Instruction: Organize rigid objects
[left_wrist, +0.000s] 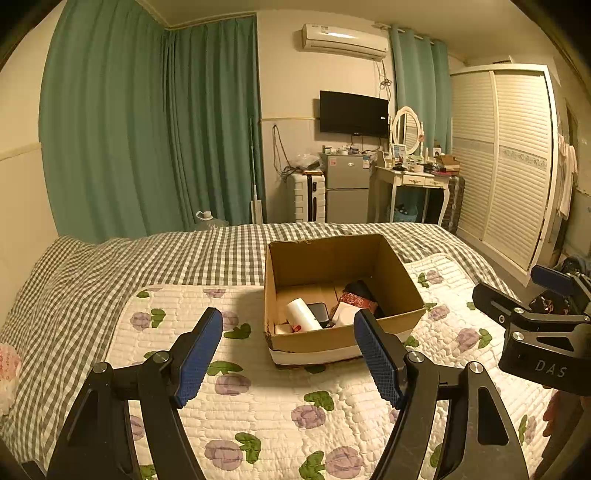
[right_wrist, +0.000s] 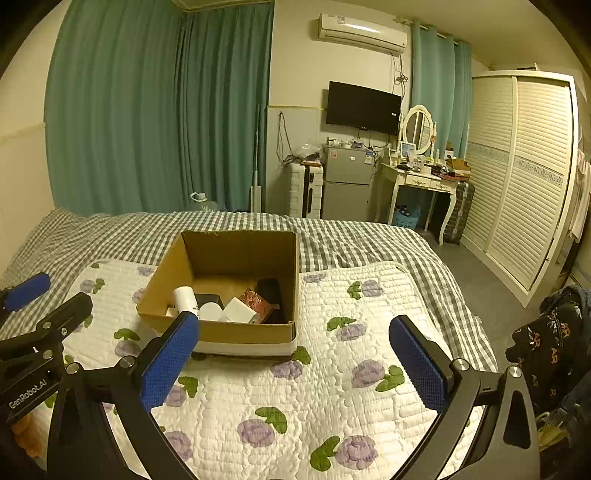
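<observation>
Holding: nothing; your left tongs (left_wrist: 288, 354) and right tongs (right_wrist: 295, 356) gape wide.
Box (left_wrist: 328, 341): at 12 o'clock, on the bed (left_wrist: 258, 406).

An open brown cardboard box (left_wrist: 341, 291) sits upright on the floral quilt (left_wrist: 258, 406), a white band along its base. Inside lies a white cylinder (left_wrist: 303, 314) tilted against the near-left corner, a black flat case (left_wrist: 319, 313) beside it, a white block (right_wrist: 240, 310), a red patterned packet (right_wrist: 256, 300), and a dark item (right_wrist: 269, 290), possibly fabric, at the far right.
</observation>
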